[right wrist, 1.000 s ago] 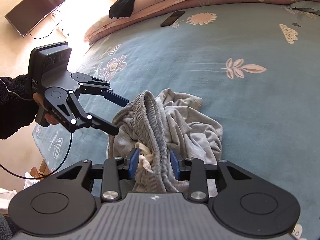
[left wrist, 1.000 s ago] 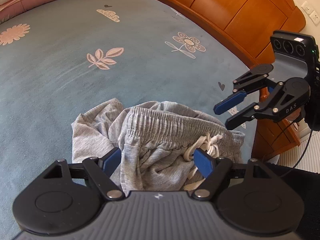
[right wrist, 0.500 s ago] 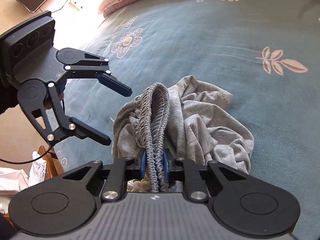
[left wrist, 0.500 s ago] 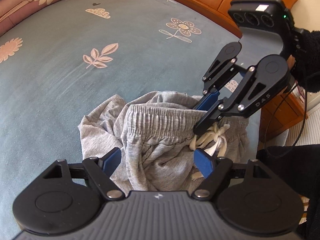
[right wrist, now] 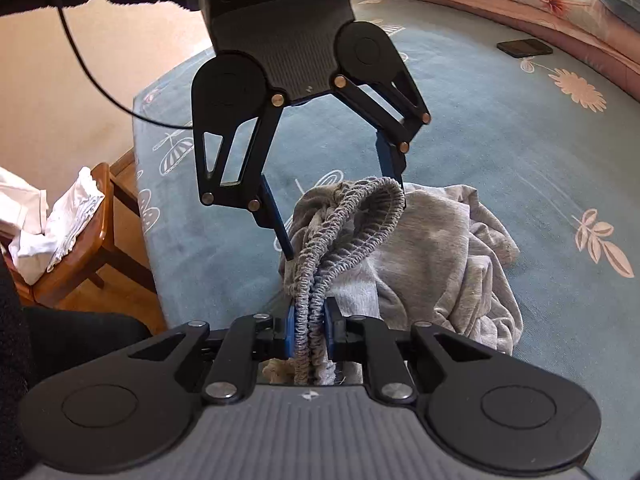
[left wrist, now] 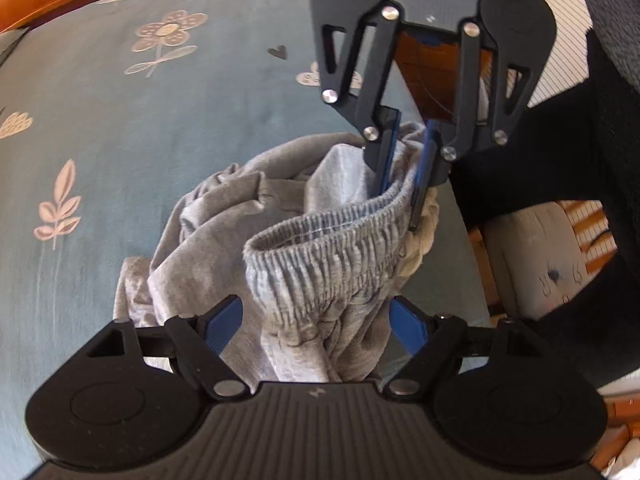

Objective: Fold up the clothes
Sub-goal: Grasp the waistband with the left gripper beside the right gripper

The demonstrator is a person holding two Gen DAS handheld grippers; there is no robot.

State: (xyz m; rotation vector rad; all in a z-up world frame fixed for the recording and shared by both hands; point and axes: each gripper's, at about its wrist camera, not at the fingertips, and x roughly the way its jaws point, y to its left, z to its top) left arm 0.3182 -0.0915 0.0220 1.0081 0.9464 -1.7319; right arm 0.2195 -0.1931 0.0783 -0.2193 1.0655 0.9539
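Right tongs [right wrist: 307, 334] have just been closing and now pinch the ribbed elastic waistband, lifted off the bed [left wrist: 120, 120]
Grey jersey trousers [right wrist: 440, 264] hang crumpled beneath; the waistband [left wrist: 320, 236] runs from the right tongs toward the left tongs [left wrist: 316, 322], which gape wide around its free end without pressing it

No readable text, label, brand, number or sign shows in either wrist view; only a small pale emblem marks each gripper's ribbed black housing.
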